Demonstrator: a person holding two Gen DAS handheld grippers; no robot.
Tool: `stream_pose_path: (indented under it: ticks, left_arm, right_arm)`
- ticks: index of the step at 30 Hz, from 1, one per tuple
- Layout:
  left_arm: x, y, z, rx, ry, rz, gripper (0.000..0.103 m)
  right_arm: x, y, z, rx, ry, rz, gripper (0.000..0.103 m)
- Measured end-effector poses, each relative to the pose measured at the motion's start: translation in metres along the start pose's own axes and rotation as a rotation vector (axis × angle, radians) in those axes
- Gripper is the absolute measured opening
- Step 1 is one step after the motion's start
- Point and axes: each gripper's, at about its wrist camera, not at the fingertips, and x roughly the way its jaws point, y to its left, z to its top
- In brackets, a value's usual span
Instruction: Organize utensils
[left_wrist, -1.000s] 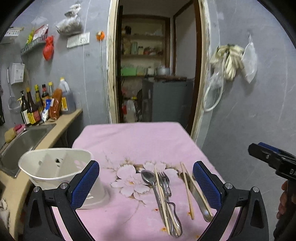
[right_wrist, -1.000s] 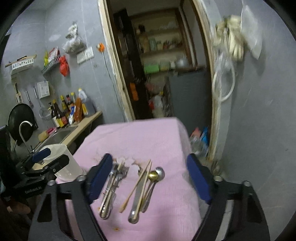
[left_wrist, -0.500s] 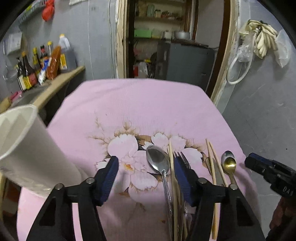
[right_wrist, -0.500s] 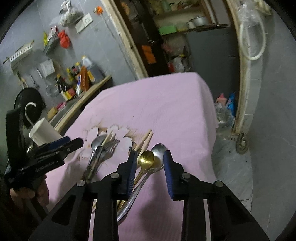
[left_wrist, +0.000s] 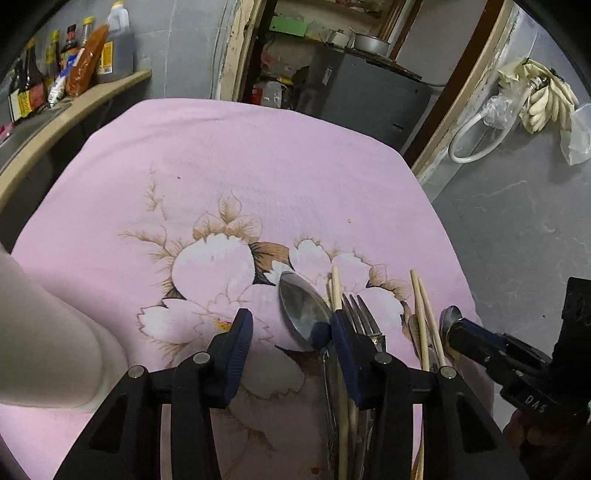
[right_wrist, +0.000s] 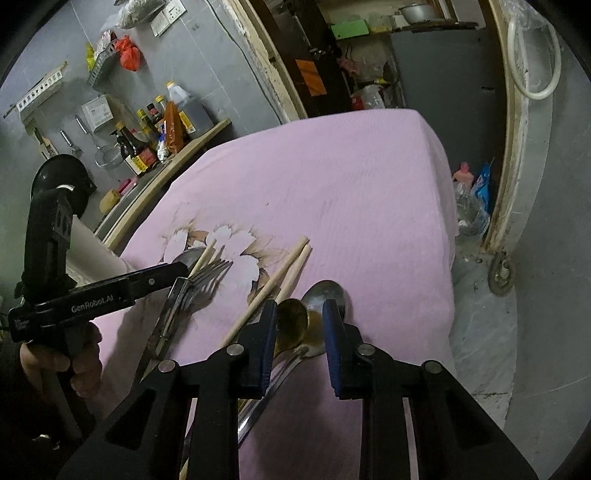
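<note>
The right hand-held gripper (right_wrist: 299, 325), part-open and empty, straddled the gold spoon (right_wrist: 291, 320); its handle ran back beneath. The left hand-held gripper (left_wrist: 291, 332) was open beside the steel spoon (left_wrist: 303, 310).

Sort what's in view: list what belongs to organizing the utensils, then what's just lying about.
Job:
- large steel spoon
- steel forks
- wooden chopsticks
- gold spoon
- smaller steel spoon
- white plastic holder

Lying about:
- sauce bottles on the counter
- red bag on the wall rack
- coiled white hose
</note>
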Motion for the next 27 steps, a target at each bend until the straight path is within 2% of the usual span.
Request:
stream_pose_path:
  ticks: [1, 6, 9, 11, 14, 20, 27]
  left_arm:
    - [0.001, 0.000, 0.000, -0.003, 0.002, -0.010, 0.040]
    - [0.007, 0.002, 0.003, -0.039, 0.035, -0.112, 0.016]
    - [0.009, -0.005, 0.005, -0.015, 0.045, -0.145, 0.007]
    - [0.008, -0.009, 0.006, 0.004, 0.047, -0.139, 0.004]
    - [0.000, -0.013, 0.009, 0.016, 0.036, -0.134, 0.003]
    - [-0.046, -0.015, 0.013, 0.022, -0.065, -0.182, 0.003]
    - [-0.109, 0.002, 0.015, 0.054, -0.216, -0.269, 0.003]
  right_arm:
    - [0.002, 0.001, 0.000, 0.000, 0.005, 0.003, 0.016]
    - [0.007, 0.004, -0.001, 0.007, 0.023, 0.029, 0.007]
    - [0.007, 0.005, 0.000, 0.021, 0.033, 0.046, 0.005]
    - [0.004, 0.008, 0.001, 0.023, 0.032, 0.050, 0.005]
    - [-0.007, 0.016, 0.002, 0.028, 0.014, 0.043, 0.003]
    - [-0.044, 0.039, 0.000, 0.045, -0.071, -0.012, 0.003]
    - [-0.108, 0.087, -0.006, 0.042, -0.268, -0.143, 0.003]
